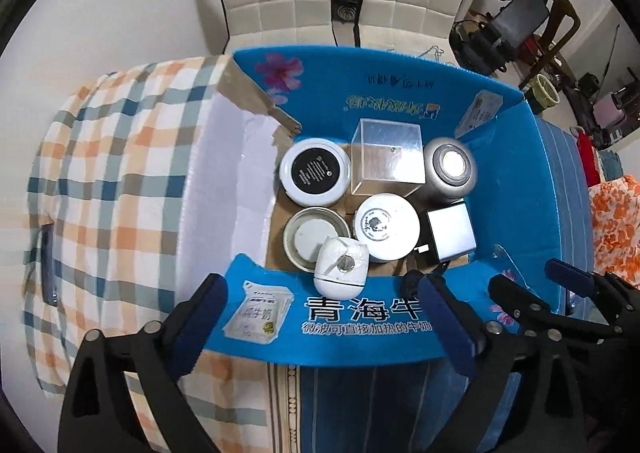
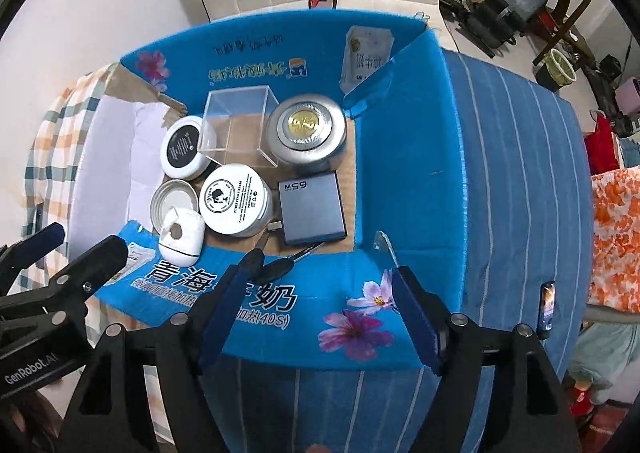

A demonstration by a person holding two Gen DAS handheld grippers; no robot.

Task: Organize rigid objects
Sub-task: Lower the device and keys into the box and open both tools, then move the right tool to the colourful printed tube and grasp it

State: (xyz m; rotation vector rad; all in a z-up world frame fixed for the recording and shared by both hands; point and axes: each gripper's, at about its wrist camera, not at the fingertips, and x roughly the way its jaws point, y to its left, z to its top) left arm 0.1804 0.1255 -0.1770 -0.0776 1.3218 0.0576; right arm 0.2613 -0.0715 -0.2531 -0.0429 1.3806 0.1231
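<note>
Both claws hang above the near flap of an open blue carton [image 2: 404,157] on a cloth-covered surface; the left gripper [image 1: 324,317] and the right gripper [image 2: 324,293] each stand wide open with nothing between the pads. The rigid objects already sit packed on the carton floor: a black-lidded jar [image 2: 184,151], a clear plastic cube [image 2: 236,125], a round silver tin [image 2: 306,131], a white cream jar [image 2: 234,201], an open metal lid [image 2: 172,199], a grey charger block [image 2: 312,213] and a small white capsule-shaped gadget [image 2: 182,237] leaning at the near wall. A dark key-like item [image 2: 280,265] lies across the near flap's edge, half in, half out. Judging from this layout, the sorting step looks nearly done, and the likely next move is nudging that stray item inside or straightening the gadget. This calls for a shallow reach over the flap. Open floor remains only along the carton's right wall; the left side is crowded, with items touching.
</note>
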